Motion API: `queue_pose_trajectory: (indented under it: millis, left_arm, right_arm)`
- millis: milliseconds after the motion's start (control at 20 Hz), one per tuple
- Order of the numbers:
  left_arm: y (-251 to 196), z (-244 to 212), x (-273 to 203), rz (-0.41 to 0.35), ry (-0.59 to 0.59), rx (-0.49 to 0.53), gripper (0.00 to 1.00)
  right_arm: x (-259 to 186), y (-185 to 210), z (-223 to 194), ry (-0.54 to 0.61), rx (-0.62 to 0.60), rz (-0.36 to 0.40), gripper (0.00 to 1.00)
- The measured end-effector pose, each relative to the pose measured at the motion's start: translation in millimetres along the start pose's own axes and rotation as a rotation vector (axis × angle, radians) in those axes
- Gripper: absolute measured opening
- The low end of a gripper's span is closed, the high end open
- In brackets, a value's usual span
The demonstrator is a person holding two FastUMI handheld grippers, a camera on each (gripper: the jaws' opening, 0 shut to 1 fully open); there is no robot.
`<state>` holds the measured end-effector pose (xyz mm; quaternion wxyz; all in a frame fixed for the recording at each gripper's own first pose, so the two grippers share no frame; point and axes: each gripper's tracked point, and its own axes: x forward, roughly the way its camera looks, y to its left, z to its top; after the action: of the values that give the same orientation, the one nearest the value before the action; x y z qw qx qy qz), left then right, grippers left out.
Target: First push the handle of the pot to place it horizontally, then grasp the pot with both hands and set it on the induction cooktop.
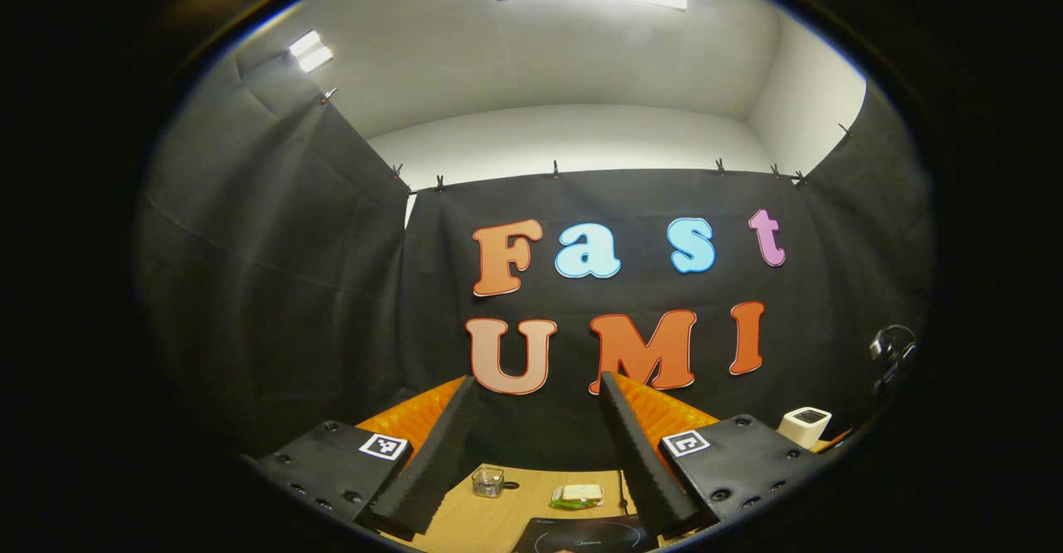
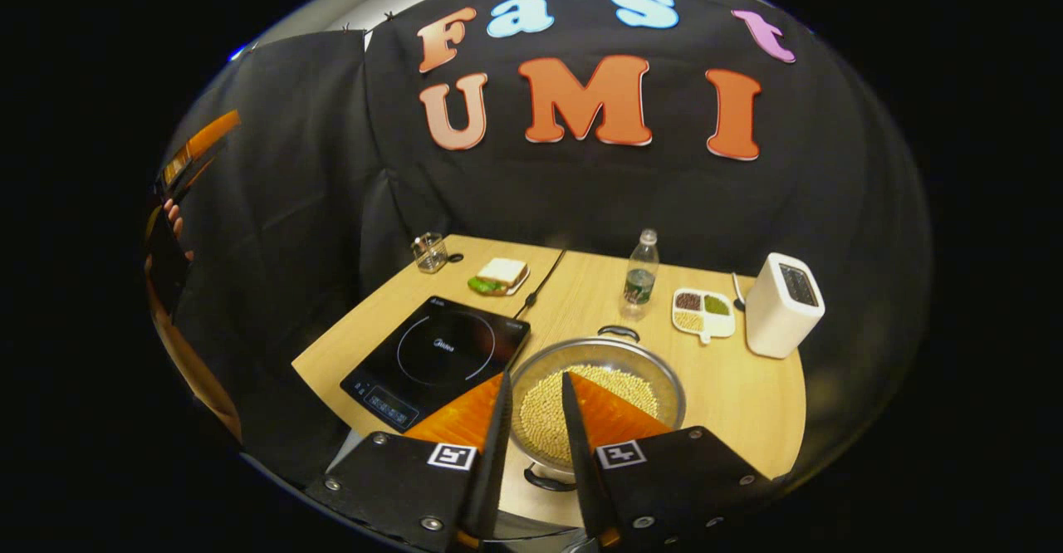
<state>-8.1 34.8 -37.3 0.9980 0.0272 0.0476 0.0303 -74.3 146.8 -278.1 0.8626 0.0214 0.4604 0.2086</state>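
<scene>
In the right gripper view a steel pot (image 2: 606,349) full of pale beans stands on the wooden table (image 2: 747,403), just right of the black induction cooktop (image 2: 440,354). One loop handle (image 2: 619,333) is on the pot's far side and another handle (image 2: 548,480) on its near side. My right gripper (image 2: 536,380) hovers over the pot's near left part, open by a narrow gap with nothing between its fingers. My left gripper (image 1: 536,383) is wide open and holds nothing. It is raised, pointing at the back wall, with the cooktop (image 1: 585,536) low beneath it.
Behind the pot stand a water bottle (image 2: 640,275), a divided dish (image 2: 704,312) of grains and a white toaster (image 2: 781,304). A sandwich on a plate (image 2: 500,275), a glass jar (image 2: 429,252) and a cable (image 2: 540,283) lie behind the cooktop. A person's hand (image 2: 174,221) shows far left.
</scene>
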Motion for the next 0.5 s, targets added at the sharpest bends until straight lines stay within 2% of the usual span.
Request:
queue_pose_trajectory:
  millis: [100, 250, 300, 400, 450, 500]
  left_arm:
    - [5, -4, 1, 0.005, 0.006, -0.001, 0.96]
    - [10, -12, 2, 0.014, 0.017, -0.003, 0.95]
    - [12, -15, 3, 0.017, 0.021, -0.003, 0.99]
    - [17, -19, 4, 0.023, 0.031, -0.005, 0.98]
    - [20, -21, 5, 0.027, 0.035, -0.005, 0.93]
    - [19, -22, 5, 0.031, 0.038, -0.004, 0.95]
  right_arm:
    - [13, 8, -23, 0.079, 0.016, 0.026, 0.29]
    - [26, 18, -55, 0.197, 0.05, 0.058, 0.21]
    - [30, 21, -66, 0.233, 0.069, 0.072, 0.17]
    - [38, 27, -82, 0.3, 0.111, 0.091, 0.1]
    - [39, 29, -88, 0.327, 0.126, 0.093, 0.07]
    - [41, 29, -93, 0.349, 0.138, 0.093, 0.02]
